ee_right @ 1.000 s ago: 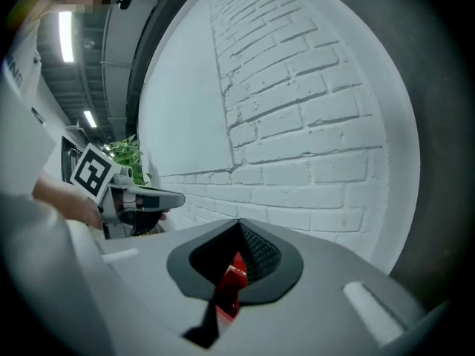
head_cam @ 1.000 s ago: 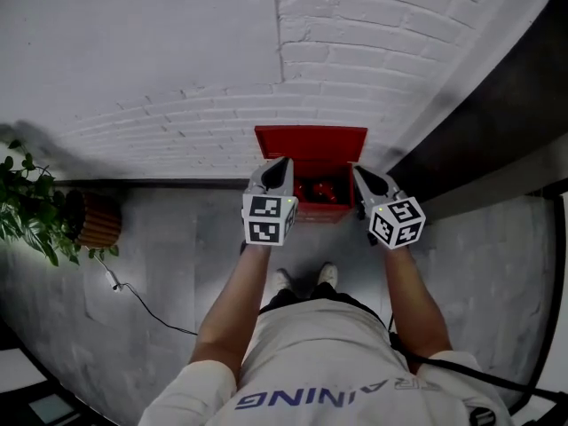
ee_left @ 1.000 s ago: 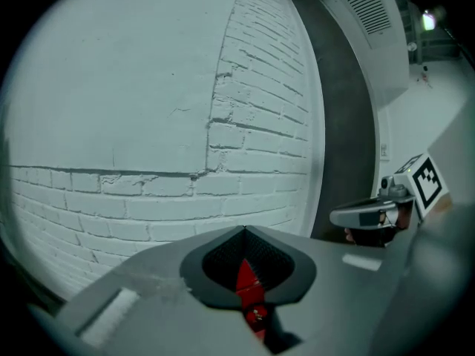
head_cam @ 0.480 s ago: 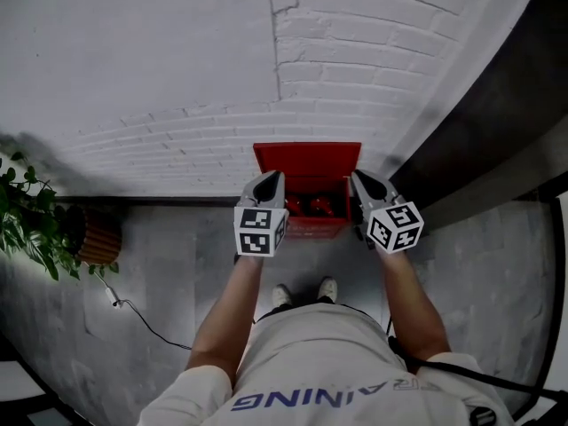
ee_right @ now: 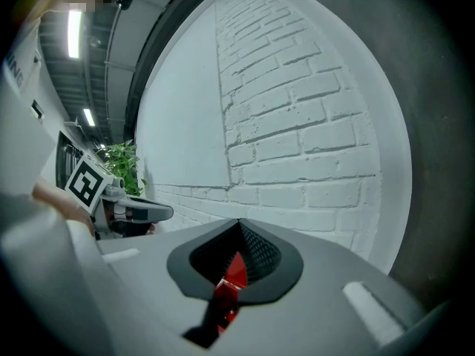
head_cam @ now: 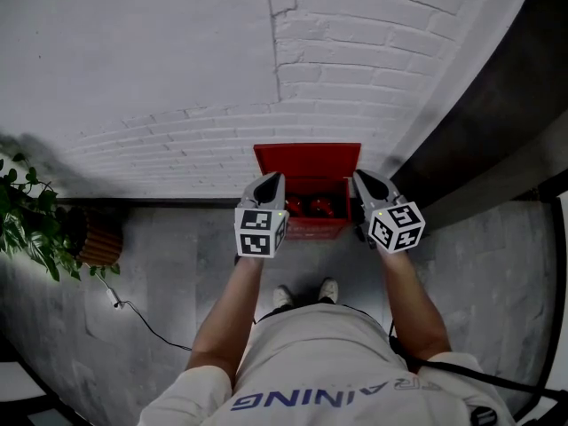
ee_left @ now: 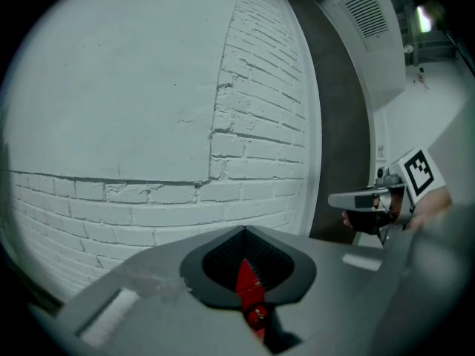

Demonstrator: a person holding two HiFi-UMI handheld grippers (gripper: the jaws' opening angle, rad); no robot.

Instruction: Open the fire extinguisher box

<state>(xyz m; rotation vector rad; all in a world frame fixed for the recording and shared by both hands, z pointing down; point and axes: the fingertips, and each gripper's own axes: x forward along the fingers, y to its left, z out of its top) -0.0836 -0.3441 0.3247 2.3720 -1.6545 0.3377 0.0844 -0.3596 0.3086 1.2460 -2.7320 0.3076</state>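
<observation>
The red fire extinguisher box (head_cam: 307,160) stands on the floor against the white brick wall, its lid raised toward the wall. Red extinguisher tops (head_cam: 319,206) show inside. My left gripper (head_cam: 270,183) hovers over the box's left edge and my right gripper (head_cam: 365,181) over its right edge. Both are shut and hold nothing. In the left gripper view the jaws meet in front of the bricks, with a sliver of red box (ee_left: 246,277) below the tip. The right gripper view shows the same red sliver (ee_right: 234,271) under its shut jaws.
A potted plant (head_cam: 27,222) in a wicker pot (head_cam: 99,220) stands at the left, with a cable (head_cam: 142,313) trailing over the grey floor. A dark panel (head_cam: 497,114) runs along the right. The person's shoes (head_cam: 303,284) are just before the box.
The head view shifted a little, so the box and both grippers sit slightly lower and more to the left. Over the last half second almost nothing moved.
</observation>
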